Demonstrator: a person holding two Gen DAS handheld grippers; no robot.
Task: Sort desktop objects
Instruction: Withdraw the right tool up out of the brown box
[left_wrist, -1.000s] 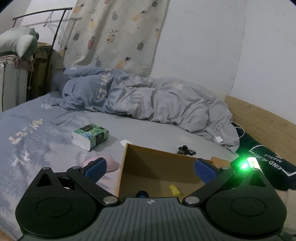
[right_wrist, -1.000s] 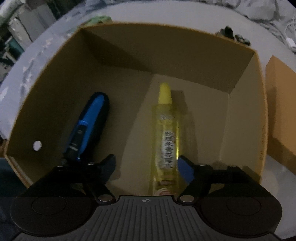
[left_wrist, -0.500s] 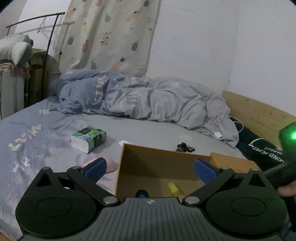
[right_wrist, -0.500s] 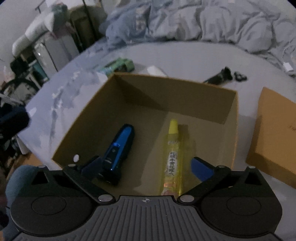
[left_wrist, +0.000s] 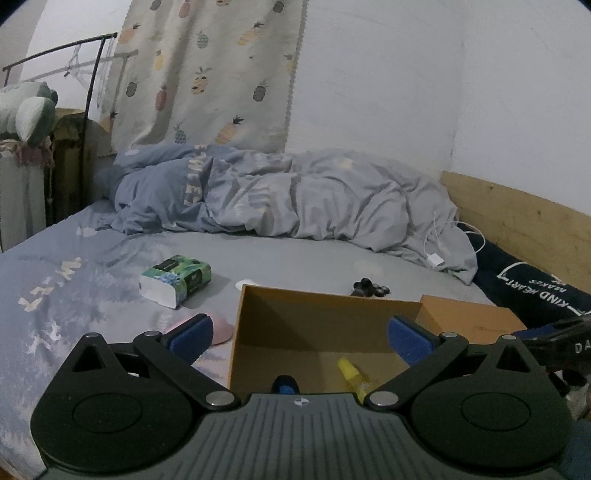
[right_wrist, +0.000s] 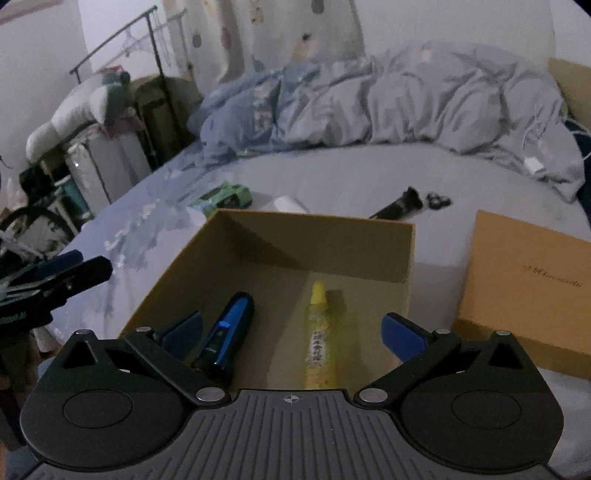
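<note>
An open cardboard box (right_wrist: 410, 254) stands on the bed; it also shows in the left wrist view (left_wrist: 236, 332). Inside lie a blue-and-black shaver (right_wrist: 227, 332) and a yellow bottle (right_wrist: 318, 339); the bottle's tip (left_wrist: 349, 369) shows in the left wrist view. My right gripper (right_wrist: 291, 332) is open and empty above the box's near edge. My left gripper (left_wrist: 300, 334) is open and empty, near the box's front. A green tissue pack (left_wrist: 176, 275), a pink object (left_wrist: 221, 328) and a black item (left_wrist: 369, 288) lie on the sheet.
The box lid (right_wrist: 528, 280) lies right of the box. A crumpled grey duvet (left_wrist: 295, 195) fills the back of the bed, with a white charger cable (left_wrist: 436, 258). A wooden headboard (left_wrist: 517, 218) is at right. A clothes rack (right_wrist: 122, 48) and clutter stand left.
My right gripper has lifted and pulled back out of the box, open and empty, leaving the yellow bottle inside. The left gripper's view has shifted slightly; it stays open.
</note>
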